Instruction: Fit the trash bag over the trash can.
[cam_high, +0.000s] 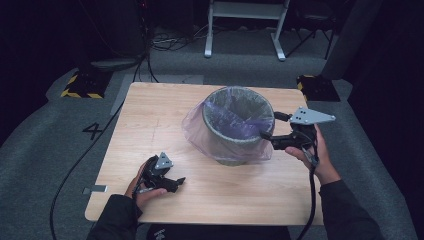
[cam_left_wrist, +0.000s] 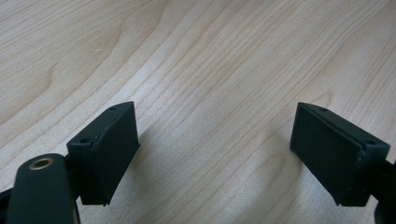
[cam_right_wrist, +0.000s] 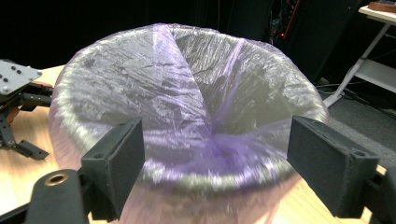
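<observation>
A grey waste bin (cam_high: 239, 126) lined with a thin purple plastic bag (cam_high: 197, 131) stands upright on the wooden table (cam_high: 150, 115), right of centre. The bag (cam_right_wrist: 187, 107) is draped over the bin's rim (cam_right_wrist: 196, 179) and hangs loose down its left side. My right gripper (cam_high: 267, 127) is at the bin's right rim, open, its jaws wide apart on either side of the near rim in the right gripper view (cam_right_wrist: 215, 158). My left gripper (cam_high: 180, 182) rests low over the table near the front left, open, with bare wood between its jaws (cam_left_wrist: 215, 149).
Grey carpet surrounds the table. Cables run along the floor at the left (cam_high: 85, 150). A white metal frame (cam_high: 245, 25) stands at the back. Yellow-and-black blocks (cam_high: 82, 85) (cam_high: 315, 85) sit by the table's far corners.
</observation>
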